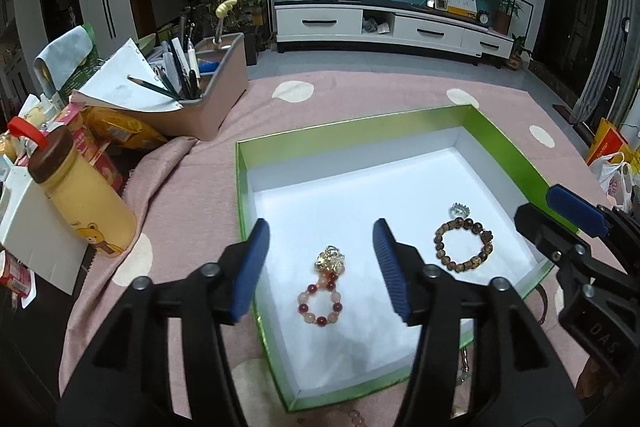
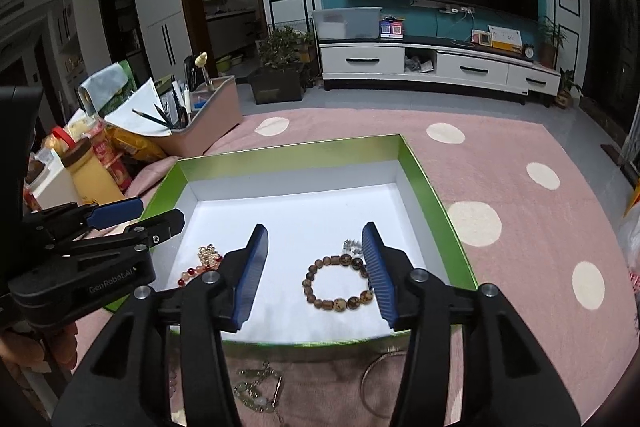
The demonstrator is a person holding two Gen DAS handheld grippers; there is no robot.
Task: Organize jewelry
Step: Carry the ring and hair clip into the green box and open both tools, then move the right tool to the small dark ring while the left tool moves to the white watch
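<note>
A shallow green box [image 1: 360, 129] with a white floor lies on the pink cloth; it also shows in the right wrist view [image 2: 436, 199]. Inside lie a red and pink bead bracelet with a gold charm [image 1: 322, 293], a brown bead bracelet [image 1: 464, 245] and a small silver ring [image 1: 459, 210]. My left gripper [image 1: 320, 267] is open and empty above the red bracelet. My right gripper [image 2: 314, 277] is open and empty above the brown bracelet [image 2: 338, 283]. A chain necklace [image 2: 260, 387] and a thin bangle [image 2: 376, 379] lie on the cloth in front of the box.
A grey bin with pens and paper [image 1: 200, 95], a yellow bottle [image 1: 84, 195] and snack packs crowd the left side. The pink dotted cloth [image 2: 520, 227] spreads to the right of the box. The right gripper shows in the left wrist view [image 1: 576, 223].
</note>
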